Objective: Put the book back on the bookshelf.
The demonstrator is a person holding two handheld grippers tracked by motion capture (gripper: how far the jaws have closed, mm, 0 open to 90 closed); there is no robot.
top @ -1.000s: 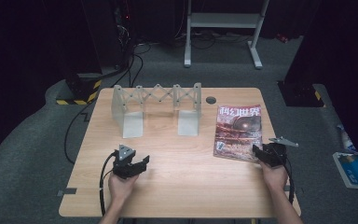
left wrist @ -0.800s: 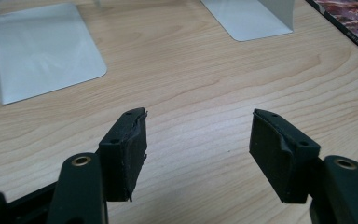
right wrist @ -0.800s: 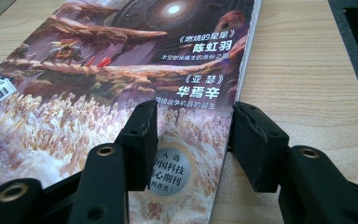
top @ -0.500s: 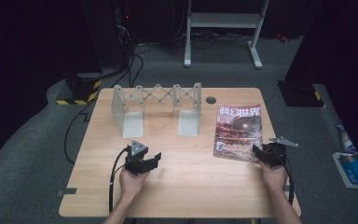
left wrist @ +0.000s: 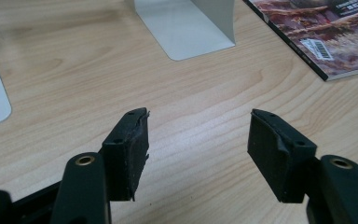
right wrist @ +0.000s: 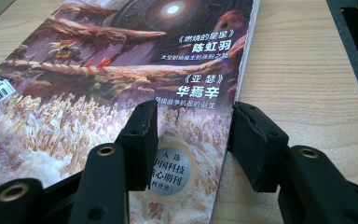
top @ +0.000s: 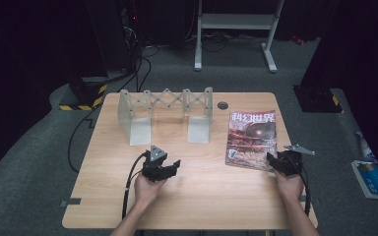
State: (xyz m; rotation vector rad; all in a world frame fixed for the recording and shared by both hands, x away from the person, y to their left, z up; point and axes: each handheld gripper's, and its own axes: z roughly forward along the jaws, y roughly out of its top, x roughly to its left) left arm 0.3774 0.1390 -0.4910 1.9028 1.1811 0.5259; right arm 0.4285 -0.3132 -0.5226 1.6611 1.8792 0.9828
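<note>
The right tool (right wrist: 191, 144) gapes open astride the glossy magazine (right wrist: 121, 84)'s corner; the left tool (left wrist: 198, 149) gapes over bare woodgrain desk (left wrist: 74, 93), magazine cropped.

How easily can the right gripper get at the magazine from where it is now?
Probably easily. The right gripper is open at the near right corner of the magazine, its jaws either side of that edge, and nothing stands between them.

Magazine (top: 252, 139) cover rust-brown with white lettering; bookend rack (top: 165, 115) pale grey; table (top: 206, 196) light woodgrain.
</note>
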